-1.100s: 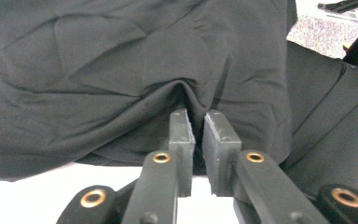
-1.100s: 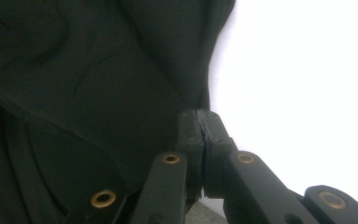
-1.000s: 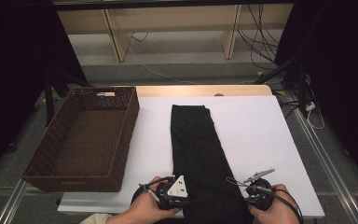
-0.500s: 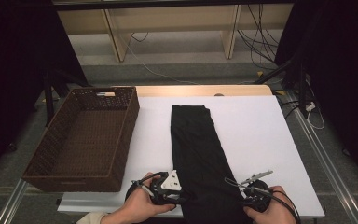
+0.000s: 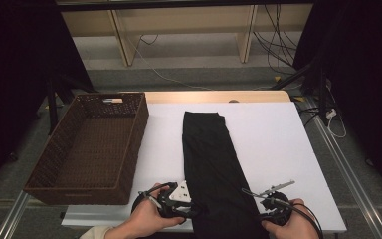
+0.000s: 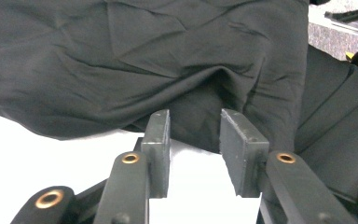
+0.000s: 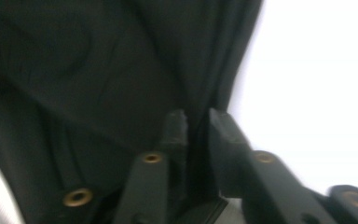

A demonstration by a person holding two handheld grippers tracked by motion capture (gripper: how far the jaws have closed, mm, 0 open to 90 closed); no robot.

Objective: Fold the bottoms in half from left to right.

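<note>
My left tool (image 5: pixel 191 206) has just been opening; its jaws stand apart at the black cloth's (image 5: pixel 214 164) near edge, gripping nothing. My right tool (image 5: pixel 266 211) has also been opening, a fold between its parted jaws. The cloth lies lengthwise on the white table (image 5: pixel 283 144).

One black garment (image 5: pixel 211 164) — one wicker basket (image 5: pixel 129 149) — two grippers: left (image 5: pixel 189 206), right (image 5: pixel 271 206).
</note>
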